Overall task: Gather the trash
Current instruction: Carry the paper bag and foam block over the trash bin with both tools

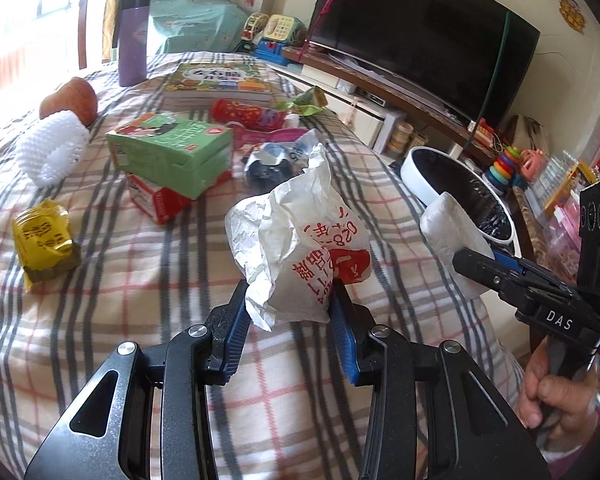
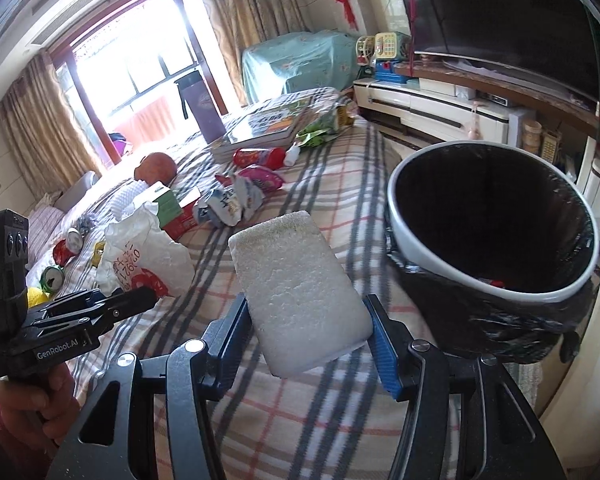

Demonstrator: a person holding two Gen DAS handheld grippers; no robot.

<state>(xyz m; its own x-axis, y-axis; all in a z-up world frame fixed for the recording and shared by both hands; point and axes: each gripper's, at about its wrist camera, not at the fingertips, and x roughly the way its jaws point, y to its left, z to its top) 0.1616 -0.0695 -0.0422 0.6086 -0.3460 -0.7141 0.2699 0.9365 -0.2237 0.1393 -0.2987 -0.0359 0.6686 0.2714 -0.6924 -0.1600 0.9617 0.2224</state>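
surface: plaid bed (image 1: 148, 280) | on it: green carton (image 1: 172, 152), book (image 1: 216, 80), purple flask (image 1: 132, 40), yellow packet (image 1: 46, 240)

The left hand-held gripper (image 1: 290, 300) pointed slantwise downward, its 2 blue-padded fingers (image 1: 236, 316) clamped on something. The right hand-held gripper (image 2: 308, 328) sat beside it, likewise clamped and angled down. A hand (image 1: 556, 392) gripped its handle.

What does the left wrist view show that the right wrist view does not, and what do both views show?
Only the left wrist view: the yellow packet on the checked cloth.
Only the right wrist view: the window, the cans at the left edge, and the bin's dark inside with something red at the bottom.
Both: the left gripper holding the crumpled paper bag, the right gripper holding the white foam block, the bin, green carton and book.
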